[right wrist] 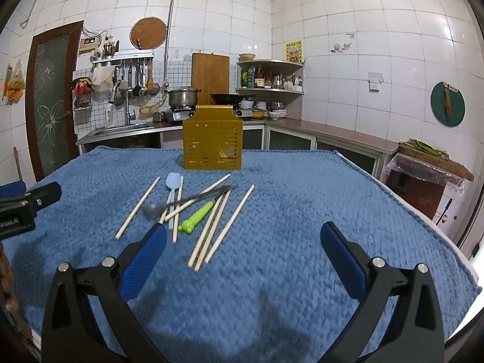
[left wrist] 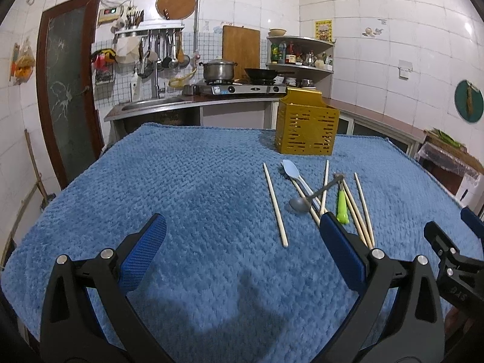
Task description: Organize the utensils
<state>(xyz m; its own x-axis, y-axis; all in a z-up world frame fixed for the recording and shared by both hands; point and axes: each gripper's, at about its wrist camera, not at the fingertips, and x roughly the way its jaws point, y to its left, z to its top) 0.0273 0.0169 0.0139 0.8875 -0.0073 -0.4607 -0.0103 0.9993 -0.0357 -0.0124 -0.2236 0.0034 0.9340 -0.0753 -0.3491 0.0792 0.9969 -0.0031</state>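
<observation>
Your left gripper [left wrist: 242, 239] hangs over the blue towel [left wrist: 187, 187] in the lower half of the left wrist view, its blue pads spread wide with nothing between them; the right-hand pad [left wrist: 341, 251] overlaps the near ends of the utensil pile in the picture, though you cannot tell whether it touches them. Your right gripper [right wrist: 243, 242] is likewise wide apart and empty in the lower half of the right wrist view, its left pad [right wrist: 145, 260] sitting just in front of the pile. The utensils lie loose on the towel, right of centre in the left view and left of centre in the right view: several pale chopsticks [right wrist: 228, 220] fanned and partly crossing, one single chopstick [left wrist: 274, 204] lying apart at the left edge of the group, a light blue plastic spoon [right wrist: 173, 183] with its bowl toward the top of the frame, a grey metal spoon [right wrist: 152, 208] lying across the chopsticks, and a small tool with a green handle [right wrist: 195, 216] among them. Above the pile in both views stands the yellow slotted utensil holder [right wrist: 212, 142], upright on the far part of the towel and clear of the utensils. Behind it, across the upper frame, you see the kitchen counter [right wrist: 332, 128] and the tiled wall.
</observation>
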